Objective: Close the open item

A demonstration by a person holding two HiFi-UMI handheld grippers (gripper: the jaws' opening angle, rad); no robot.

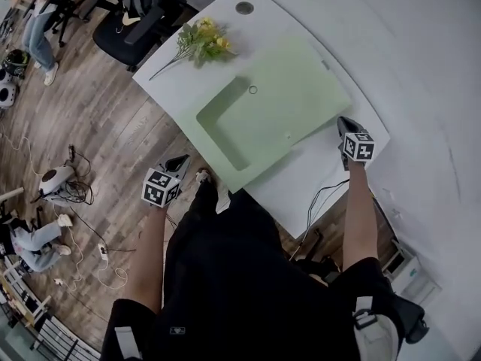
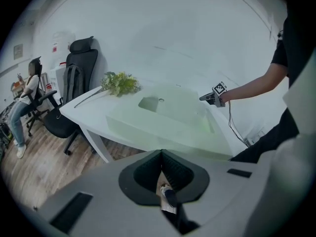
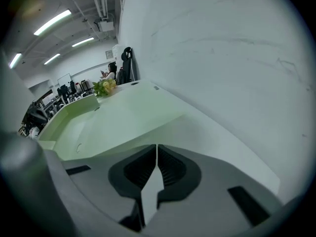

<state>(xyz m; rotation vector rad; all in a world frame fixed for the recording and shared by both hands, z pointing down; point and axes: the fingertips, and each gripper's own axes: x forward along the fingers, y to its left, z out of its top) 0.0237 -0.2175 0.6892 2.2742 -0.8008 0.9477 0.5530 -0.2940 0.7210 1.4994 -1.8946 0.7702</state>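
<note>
Head view, looking steeply down: a white counter (image 1: 180,81) stands on a wood floor (image 1: 98,126). On it lies a large pale green box (image 1: 297,100), flat and broad, covering most of the near half of the top. A rectangular recess (image 1: 222,119) is sunk into its left part, with a small ring (image 1: 252,90) just beside the recess. A bunch of yellow flowers (image 1: 201,42) lies on the counter beyond the box, apart from it.

The left gripper (image 1: 180,162) is off the counter, over the floor, near the box's near left corner. In the left gripper view its fingers (image 2: 153,169) are pressed together with nothing between them.

The right gripper (image 1: 344,123) is at the box's right corner, over the counter. In the right gripper view its fingers (image 3: 170,167) are likewise clenched and empty, with only a thin slit between them.

A black office chair (image 1: 131,21) stands past the far end of the counter.
</note>
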